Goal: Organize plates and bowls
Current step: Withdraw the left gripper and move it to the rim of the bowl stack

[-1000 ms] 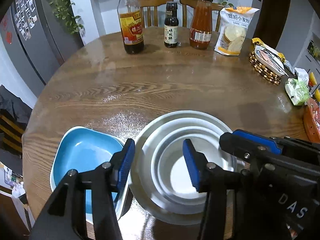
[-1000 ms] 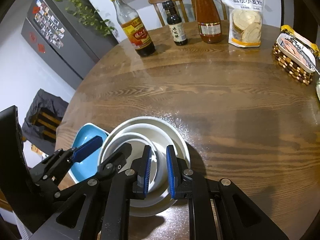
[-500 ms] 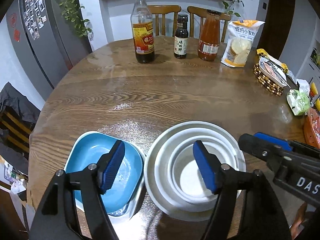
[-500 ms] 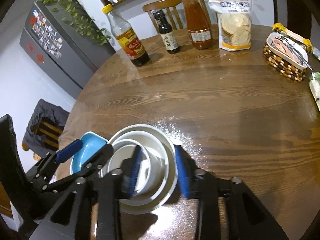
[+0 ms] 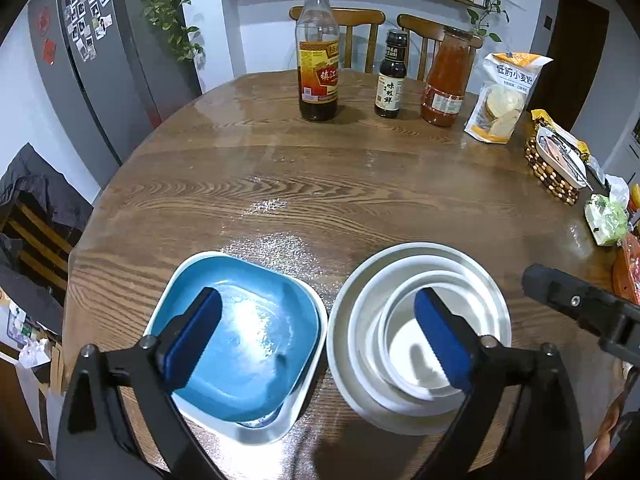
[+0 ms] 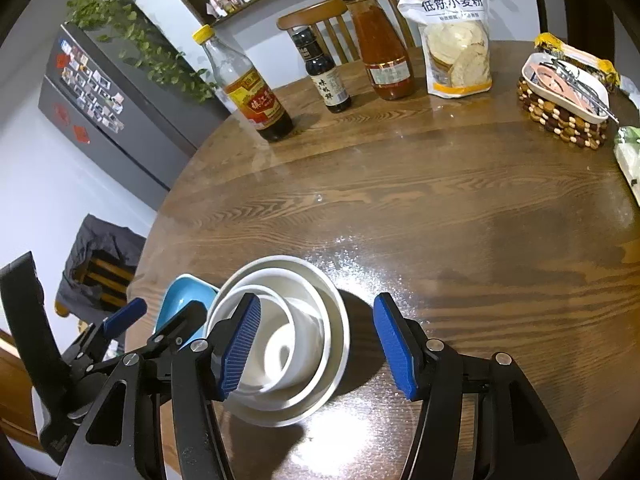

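Note:
A stack of round white plates and bowls (image 5: 400, 348) sits near the table's front edge. A blue square dish (image 5: 256, 332) rests on a white square plate (image 5: 280, 428) just to its left. My left gripper (image 5: 318, 338) hovers above both, its jaws opening wide, one pad over the blue dish and the other over the white stack, gripping nothing. In the right wrist view my right gripper (image 6: 316, 350) is also opening over the white stack (image 6: 304, 320). Part of the stack lies between its pads, which do not press it. The blue dish (image 6: 180, 304) peeks out behind.
At the far side of the round wooden table (image 5: 360, 200) stand a vinegar bottle (image 5: 318, 76), a soy sauce bottle (image 5: 390, 80), a red sauce jar (image 5: 444, 80) and a flour bag (image 5: 504, 100). A beaded basket (image 5: 556, 164) sits at the right edge. Chairs stand behind.
Both grippers' jaws have spread apart. The right pads, nearly together at the stack's rim before, now stand wide. The left gripper has drawn back and up from the dishes.

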Available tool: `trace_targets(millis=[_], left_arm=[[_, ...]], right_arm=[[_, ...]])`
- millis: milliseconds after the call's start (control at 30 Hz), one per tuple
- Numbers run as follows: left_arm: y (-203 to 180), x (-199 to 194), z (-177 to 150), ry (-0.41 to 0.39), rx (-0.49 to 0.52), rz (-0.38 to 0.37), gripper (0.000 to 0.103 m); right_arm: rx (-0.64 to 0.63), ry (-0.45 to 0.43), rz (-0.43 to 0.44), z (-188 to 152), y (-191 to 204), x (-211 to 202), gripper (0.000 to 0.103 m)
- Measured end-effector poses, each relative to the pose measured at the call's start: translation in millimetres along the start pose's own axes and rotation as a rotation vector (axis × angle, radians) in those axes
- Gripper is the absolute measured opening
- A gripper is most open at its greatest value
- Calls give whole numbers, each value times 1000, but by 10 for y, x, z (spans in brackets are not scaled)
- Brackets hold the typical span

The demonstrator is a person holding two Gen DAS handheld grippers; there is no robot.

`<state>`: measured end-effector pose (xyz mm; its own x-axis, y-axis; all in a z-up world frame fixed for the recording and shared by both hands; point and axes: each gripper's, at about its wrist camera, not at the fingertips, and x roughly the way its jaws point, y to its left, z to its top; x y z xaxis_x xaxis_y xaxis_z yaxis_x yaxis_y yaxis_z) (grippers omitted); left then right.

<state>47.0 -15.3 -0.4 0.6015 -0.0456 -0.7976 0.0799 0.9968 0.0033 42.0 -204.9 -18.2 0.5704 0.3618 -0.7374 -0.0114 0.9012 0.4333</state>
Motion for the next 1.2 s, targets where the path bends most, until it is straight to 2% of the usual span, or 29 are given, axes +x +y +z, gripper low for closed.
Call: trace_targets(millis=[200,267,467,633,733,800,900,1033,1167,1200], left_arm=[[222,32,-6,69,-45,-60,102],[355,36,-18,97,-82,-110,102],[667,24,-64,151,-195,-242,101],[778,31,-85,191,-276,-342,100],[801,18,-81,205,-293,-383,91],[799,23,-76,214,-296,-410,81],[791,59,-68,237,-297,-451,80],[744,131,-39,248,-274,-449,77],[739,193,-44,257,-248,-418,60],[729,208,-41,256,-235,-407,59]], right_arm=[[28,22,7,-11,-111,-17,65],[47,34,20,-34,-181,-15,74],[114,67,63,-131,-373,18,74],[160,85,85,-183,-451,70,74],[165,92,107,-209,-431,85,74],[169,93,116,-220,-420,88,74],[170,86,124,-242,-403,93,74],[184,71,124,-272,-414,94,74],[217,54,113,-323,-471,89,74],[223,53,115,-335,-477,88,74]])
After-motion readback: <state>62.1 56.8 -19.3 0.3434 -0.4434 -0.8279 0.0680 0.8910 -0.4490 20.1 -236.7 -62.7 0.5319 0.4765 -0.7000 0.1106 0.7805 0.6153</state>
